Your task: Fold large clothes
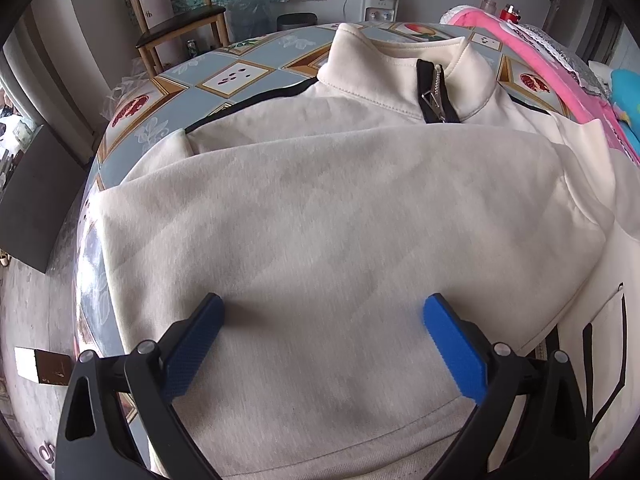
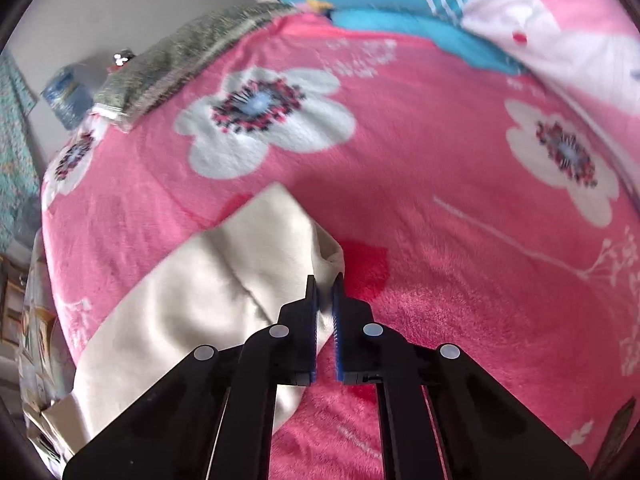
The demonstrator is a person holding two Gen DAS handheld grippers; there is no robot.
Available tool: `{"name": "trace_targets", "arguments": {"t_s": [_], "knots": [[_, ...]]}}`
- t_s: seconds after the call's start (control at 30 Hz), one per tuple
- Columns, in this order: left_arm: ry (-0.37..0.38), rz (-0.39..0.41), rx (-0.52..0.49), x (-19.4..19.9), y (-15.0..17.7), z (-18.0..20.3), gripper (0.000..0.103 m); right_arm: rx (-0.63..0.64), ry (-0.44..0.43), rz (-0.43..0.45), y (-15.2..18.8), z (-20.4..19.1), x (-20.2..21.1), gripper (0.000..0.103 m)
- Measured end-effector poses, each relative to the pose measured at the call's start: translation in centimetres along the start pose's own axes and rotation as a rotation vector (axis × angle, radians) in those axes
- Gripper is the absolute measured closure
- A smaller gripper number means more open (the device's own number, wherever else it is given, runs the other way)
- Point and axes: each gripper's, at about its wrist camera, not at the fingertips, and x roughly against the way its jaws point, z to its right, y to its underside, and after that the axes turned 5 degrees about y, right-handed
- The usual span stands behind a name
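Patterned table point(image 1: 224, 76) is covered by the cream jacket point(image 1: 320, 200) — collar at its far edge. Left gripper point(image 1: 323, 308) is held released above it; right gripper point(image 2: 325, 284) is clenched on the sleeve point(image 2: 240, 264) over a pink blanket point(image 2: 440, 184).

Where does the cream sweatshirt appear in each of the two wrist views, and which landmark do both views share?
Left wrist view: the cream sweatshirt fills the centre, collar at the top, under the open left claw.
Right wrist view: only its sleeve shows, lower left, with the right claw shut on its end.
Shared landmark: the pink blanket.
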Motion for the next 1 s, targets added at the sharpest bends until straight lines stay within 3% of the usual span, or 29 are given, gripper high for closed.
{"name": "trace_targets", "arguments": {"t_s": [0.17, 0.23, 0.4, 0.53, 0.63, 0.77, 0.9, 1.0], "knots": [[0.004, 0.017, -0.022, 0.0, -0.1, -0.1, 0.004, 0.135, -0.080, 0.135, 1.0, -4.1, 6.8, 0.097], [-0.029, 0.025, -0.026, 0.3, 0.0, -0.1, 0.004, 0.200, -0.137, 0.192, 1.9, -6.5, 10.3, 0.097], [-0.040, 0.049, -0.028, 2.0, 0.5, -0.3, 0.004, 0.359, -0.335, 0.307, 4.8, -13.2, 19.6, 0.097], [-0.046, 0.044, -0.016, 2.7, 1.4, -0.7, 0.004, 0.483, -0.521, 0.331, 8.3, -18.7, 25.5, 0.097], [-0.043, 0.025, 0.016, 2.6, 2.4, -1.5, 0.004, 0.584, -0.645, 0.316, 11.9, -23.0, 28.4, 0.097], [-0.035, 0.029, 0.036, 2.9, 3.4, -2.5, 0.005, 0.701, -0.768, 0.253, 17.4, -28.3, 29.3, 0.097], [-0.021, 0.050, 0.043, 4.2, 4.1, -3.5, 0.008, 0.811, -0.820, 0.125, 24.1, -33.4, 26.4, 0.098], [0.002, 0.070, 0.046, 5.7, 4.5, -4.2, 0.009, 0.905, -0.794, -0.013, 30.0, -36.5, 22.4, 0.097]]}}
